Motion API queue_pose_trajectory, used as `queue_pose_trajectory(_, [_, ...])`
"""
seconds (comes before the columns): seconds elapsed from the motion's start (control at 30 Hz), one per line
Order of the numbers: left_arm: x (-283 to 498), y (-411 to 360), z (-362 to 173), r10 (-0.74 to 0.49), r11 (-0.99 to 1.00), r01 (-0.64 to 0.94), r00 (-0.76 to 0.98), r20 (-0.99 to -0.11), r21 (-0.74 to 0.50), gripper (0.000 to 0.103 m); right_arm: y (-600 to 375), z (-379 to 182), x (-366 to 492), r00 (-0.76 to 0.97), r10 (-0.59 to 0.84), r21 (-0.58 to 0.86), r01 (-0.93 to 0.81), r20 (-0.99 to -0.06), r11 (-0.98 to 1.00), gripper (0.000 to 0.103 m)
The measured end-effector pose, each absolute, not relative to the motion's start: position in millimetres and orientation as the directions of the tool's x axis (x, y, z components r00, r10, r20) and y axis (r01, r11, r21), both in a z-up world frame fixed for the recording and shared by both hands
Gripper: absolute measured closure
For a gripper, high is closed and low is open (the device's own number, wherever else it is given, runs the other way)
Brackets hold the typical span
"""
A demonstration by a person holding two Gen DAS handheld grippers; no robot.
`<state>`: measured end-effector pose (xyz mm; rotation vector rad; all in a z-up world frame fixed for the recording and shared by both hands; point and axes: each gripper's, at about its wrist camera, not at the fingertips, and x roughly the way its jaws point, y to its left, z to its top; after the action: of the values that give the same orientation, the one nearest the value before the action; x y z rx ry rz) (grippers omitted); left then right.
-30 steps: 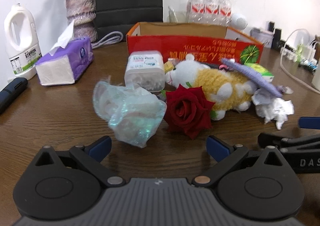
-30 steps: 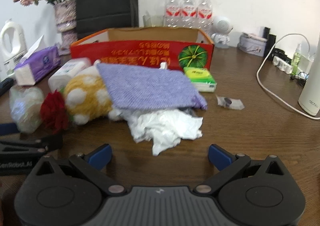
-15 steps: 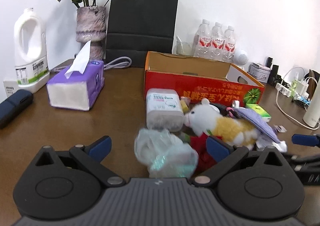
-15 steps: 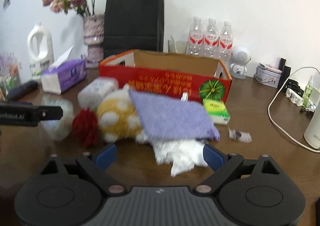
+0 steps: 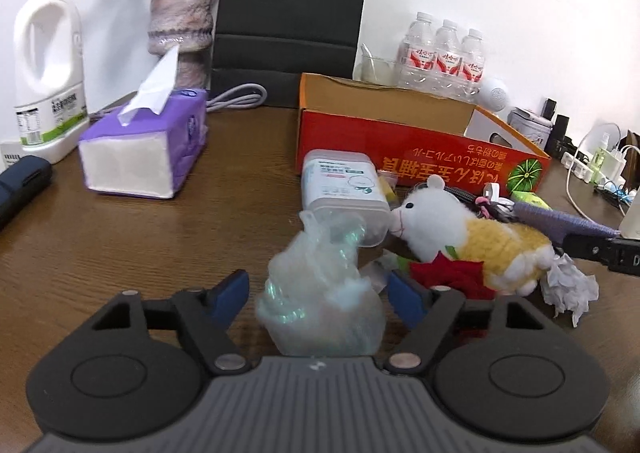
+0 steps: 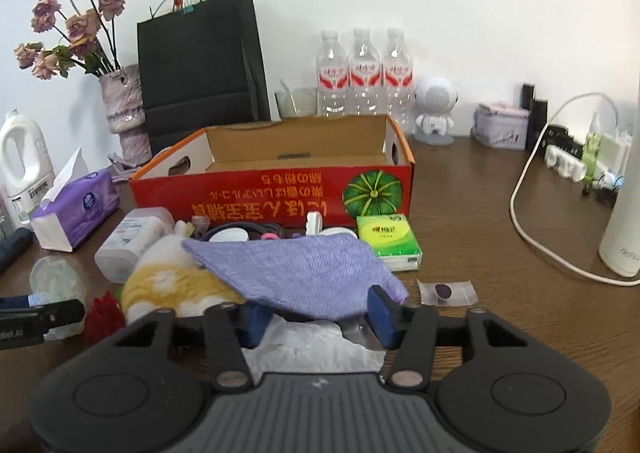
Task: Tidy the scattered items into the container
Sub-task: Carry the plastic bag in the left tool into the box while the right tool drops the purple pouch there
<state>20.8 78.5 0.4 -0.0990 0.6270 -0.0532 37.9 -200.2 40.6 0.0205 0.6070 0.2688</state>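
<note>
A red cardboard box point(image 5: 420, 157) point(image 6: 272, 189) stands open at the back of the scattered pile. My left gripper point(image 5: 318, 291) has a crumpled clear plastic bag point(image 5: 320, 305) between its blue pads; the jaws are closing, and slim gaps still show at the bag's sides. My right gripper point(image 6: 318, 313) is closing around a white tissue wad point(image 6: 312, 341) that lies under the edge of a purple cloth point(image 6: 304, 273). A yellow and white plush toy point(image 5: 500, 241), a red rose point(image 5: 452, 273) and a clear swab box point(image 5: 344, 189) lie between the two grippers.
A green tissue pack point(image 6: 388, 237) and a small sachet point(image 6: 444, 291) lie right of the cloth. A purple tissue box point(image 5: 144, 149), white jug point(image 5: 48, 73), vase point(image 5: 180, 21) and black bag point(image 5: 288, 13) stand at the back left. A white cable point(image 6: 532, 213) loops at the right.
Both grippers' jaws have narrowed. The left gripper came forward until the plastic bag sat between its fingers. The right gripper moved in over the tissue wad, and its view rose.
</note>
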Motion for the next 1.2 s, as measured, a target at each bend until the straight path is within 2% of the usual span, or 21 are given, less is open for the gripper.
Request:
queue_pose_trajectory(0.03, [22.8, 77.5, 0.4, -0.080, 0.994, 0.019, 0.805, -0.588, -0.110, 0.056, -199.5, 39.5, 40.2, 0.783, 0.262, 0.093, -0.255, -0.564, 0.963, 0.054])
queue_pose_trajectory(0.1, [22.0, 75.3, 3.4, -0.093, 0.994, 0.036, 0.809, -0.581, -0.108, 0.062, -196.7, 38.4, 43.3, 0.777, 0.281, 0.090, -0.280, -0.564, 0.956, 0.069])
queue_pose_trajectory(0.13, [20.0, 74.1, 6.0, -0.096, 0.994, 0.044, 0.815, -0.572, -0.105, 0.064, -195.8, 38.7, 44.5, 0.776, 0.291, 0.097, -0.288, -0.559, 0.953, 0.091])
queue_pose_trajectory(0.17, [17.1, 73.4, 9.4, -0.095, 0.994, 0.045, 0.824, -0.558, -0.103, 0.065, -194.6, 39.9, 45.2, 0.776, 0.304, 0.106, -0.297, -0.553, 0.949, 0.098])
queue_pose_trajectory(0.27, [6.9, 71.6, 23.6, -0.090, 0.994, 0.045, 0.858, -0.506, -0.101, 0.065, -190.6, 49.0, 41.5, 0.789, 0.337, 0.103, -0.333, -0.513, 0.937, 0.102])
queue_pose_trajectory(0.47, [-8.2, 67.2, 66.0, -0.118, 0.990, 0.078, 0.917, -0.380, -0.118, 0.065, -194.5, 97.0, 18.7, 0.849, 0.372, 0.047, -0.383, -0.376, 0.922, 0.102])
queue_pose_trajectory(0.67, [25.2, 50.8, 108.7, -0.163, 0.987, 0.150, 0.935, -0.316, -0.063, 0.065, -211.5, 155.4, 14.8, 0.839, 0.457, 0.051, -0.464, -0.295, 0.884, 0.102])
queue_pose_trajectory(0.77, [68.1, 42.3, 120.6, -0.187, 0.982, 0.175, 0.924, -0.334, -0.067, 0.065, -208.9, 181.4, 35.2, 0.824, 0.488, 0.020, -0.504, -0.287, 0.863, 0.102])
queue_pose_trajectory(0.9, [123.3, 34.7, 117.5, -0.157, 0.988, 0.147, 0.913, -0.377, -0.055, 0.065, -200.6, 202.8, 84.3, 0.792, 0.502, 0.003, -0.535, -0.347, 0.845, 0.102])
queue_pose_trajectory(1.07, [192.4, 33.1, 117.0, -0.165, 0.986, 0.135, 0.886, -0.433, -0.100, 0.065, -193.2, 215.6, 149.1, 0.741, 0.547, 0.078, -0.565, -0.391, 0.821, 0.102])
queue_pose_trajectory(1.2, [254.4, 27.7, 106.2, -0.127, 0.991, 0.096, 0.862, -0.491, -0.087, 0.065, -176.4, 205.3, 212.2, 0.673, 0.598, 0.193, -0.579, -0.436, 0.792, 0.102])
